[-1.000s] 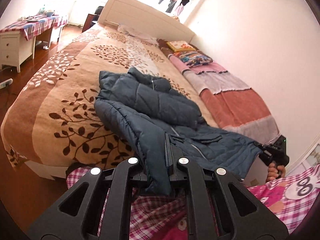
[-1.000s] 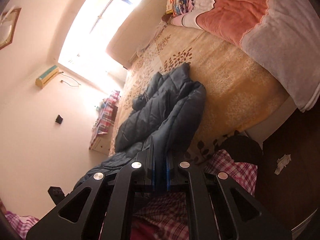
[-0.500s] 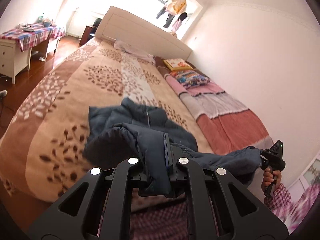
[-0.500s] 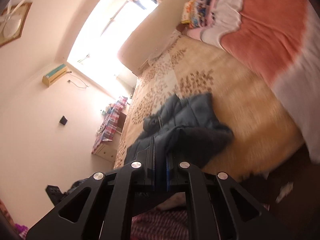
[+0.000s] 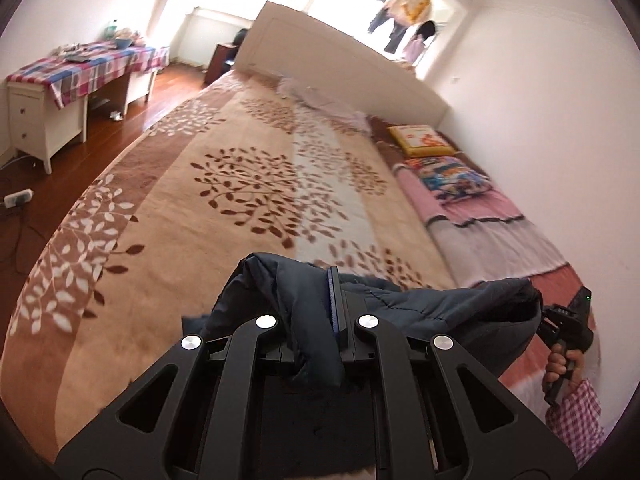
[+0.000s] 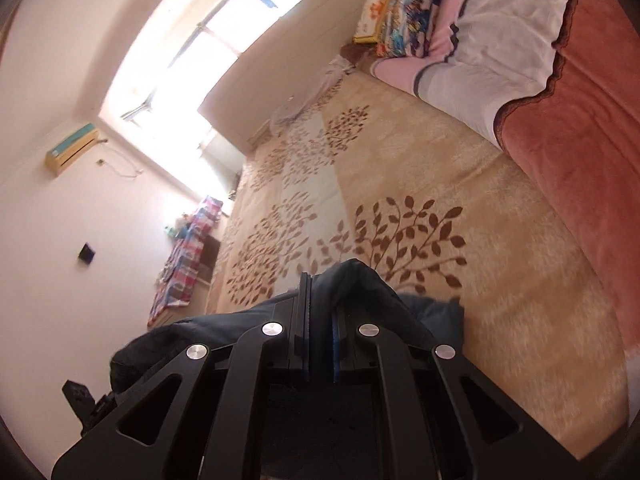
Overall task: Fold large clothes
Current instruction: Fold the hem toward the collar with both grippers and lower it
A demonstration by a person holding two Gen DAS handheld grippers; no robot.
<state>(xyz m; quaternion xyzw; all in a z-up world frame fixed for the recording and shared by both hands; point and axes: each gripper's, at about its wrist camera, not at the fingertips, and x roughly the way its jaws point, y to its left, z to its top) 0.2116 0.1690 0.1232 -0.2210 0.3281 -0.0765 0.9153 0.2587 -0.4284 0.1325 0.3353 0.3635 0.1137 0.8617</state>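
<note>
A dark blue padded jacket (image 5: 420, 304) hangs stretched between my two grippers, lifted off the bed. My left gripper (image 5: 320, 300) is shut on one end of it. My right gripper (image 6: 320, 308) is shut on the other end (image 6: 360, 284); it also shows in the left wrist view (image 5: 568, 320), held in a hand at the right. The rest of the jacket drops below both cameras and is hidden.
The bed (image 5: 224, 184) has a brown leaf-pattern cover. A pink and red striped blanket (image 5: 492, 232) and pillows (image 5: 448, 172) lie along its wall side. A white headboard (image 5: 332, 56) stands at the far end. A desk with a checked cloth (image 5: 80, 64) stands on the left.
Both grippers have risen with the jacket. It lay spread on the bed a second ago and now hangs clear of the cover between them.
</note>
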